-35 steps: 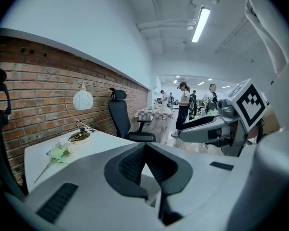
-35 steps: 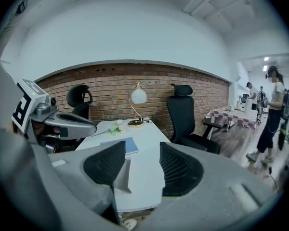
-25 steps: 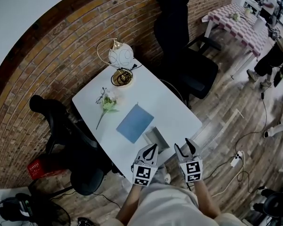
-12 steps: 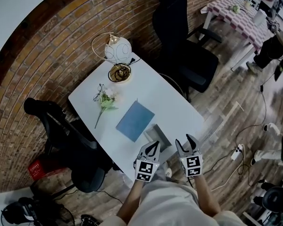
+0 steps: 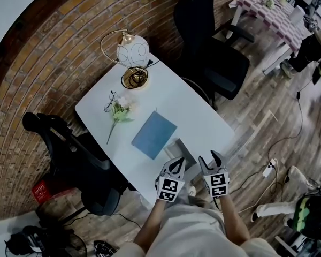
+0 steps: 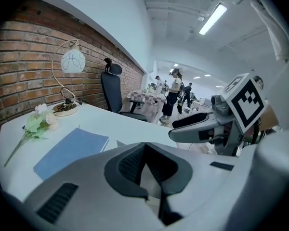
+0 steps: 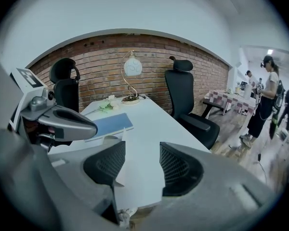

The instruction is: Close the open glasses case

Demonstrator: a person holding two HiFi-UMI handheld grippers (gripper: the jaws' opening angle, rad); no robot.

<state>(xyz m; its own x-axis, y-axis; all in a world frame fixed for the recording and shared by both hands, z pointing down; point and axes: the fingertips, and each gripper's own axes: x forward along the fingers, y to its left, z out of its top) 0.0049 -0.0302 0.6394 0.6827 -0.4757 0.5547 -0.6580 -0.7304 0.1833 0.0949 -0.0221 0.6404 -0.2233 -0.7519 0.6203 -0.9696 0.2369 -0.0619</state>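
Observation:
The open grey glasses case lies at the near edge of the white table, its lid up. My left gripper sits just short of the case's near end, jaws shut with nothing between them. My right gripper hovers beside it past the table's edge, jaws open and empty. From the right gripper view, only the case's raised lid peeks out above the left pad. In the left gripper view the case is almost hidden behind the jaws.
A blue notebook lies just beyond the case. A flower, a pair of glasses and a lamp stand further back. Black office chairs flank the table. A power strip lies on the floor at right.
The head view has shifted a little. Both grippers keep almost the same place at the table's near edge; the left one has crept slightly closer to the case.

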